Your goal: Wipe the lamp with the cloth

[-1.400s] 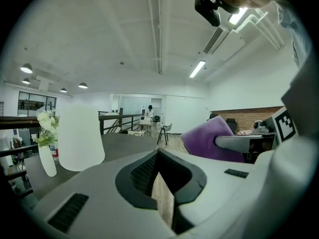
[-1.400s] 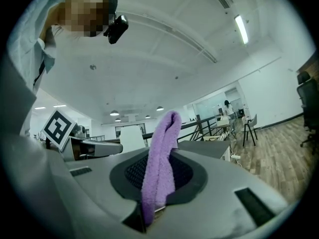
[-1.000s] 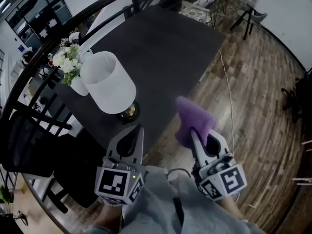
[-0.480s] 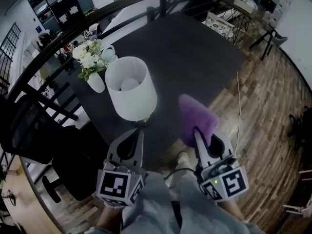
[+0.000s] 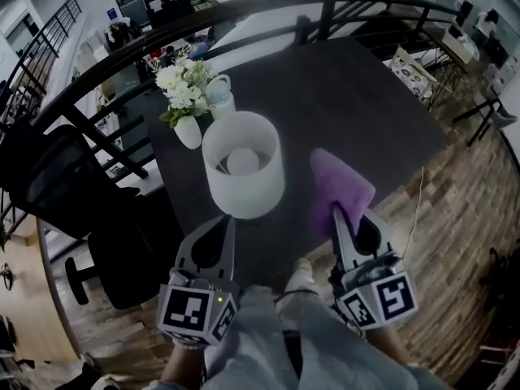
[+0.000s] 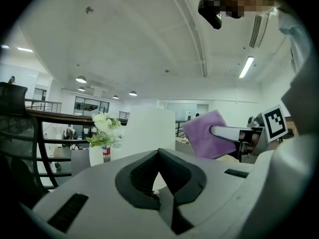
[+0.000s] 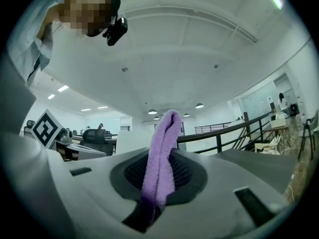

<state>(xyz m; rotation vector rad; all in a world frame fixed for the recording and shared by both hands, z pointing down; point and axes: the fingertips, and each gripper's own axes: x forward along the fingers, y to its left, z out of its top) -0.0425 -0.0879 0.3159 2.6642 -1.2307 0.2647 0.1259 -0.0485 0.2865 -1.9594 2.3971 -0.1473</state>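
- Head view, steeply down: a dark, matte desk [image 5: 357, 96] fills the middle, its near edge just ahead of the 2 grippers, with plank flooring to the right.
- Black mesh office chair [image 5: 57, 177] stands off the desk's left side, beside a dark railing.
- Lamp [image 5: 244, 197] stands upright near the desk's near edge. Its long axis is vertical, so the view looks down into the open top of a smooth white drum shade, with a round pale bulb [image 5: 242, 162] inside.
- Left gripper [image 5: 226, 222] is just below the shade. Its jaws are pressed together at the tips with nothing between them, and the shade shows straight beyond them in the left gripper view.
- Right gripper [image 5: 337, 214] pinches the cloth. In the right gripper view the fabric stands up between the ribbed black pads.
- Cloth [image 5: 340, 187] is purple, soft and nubbly, folded into a flap that sticks forward past the jaws. The shade lies to its left and slightly ahead, with a thin strip of desk showing between them.
- My judgement: the wipe turns on carrying the cloth leftward onto the shade's curved wall. The right gripper is the 1 placed for it.
- White flowers [image 5: 187, 92] in a small white vase [image 5: 188, 132] stand just behind the lamp, to its left.
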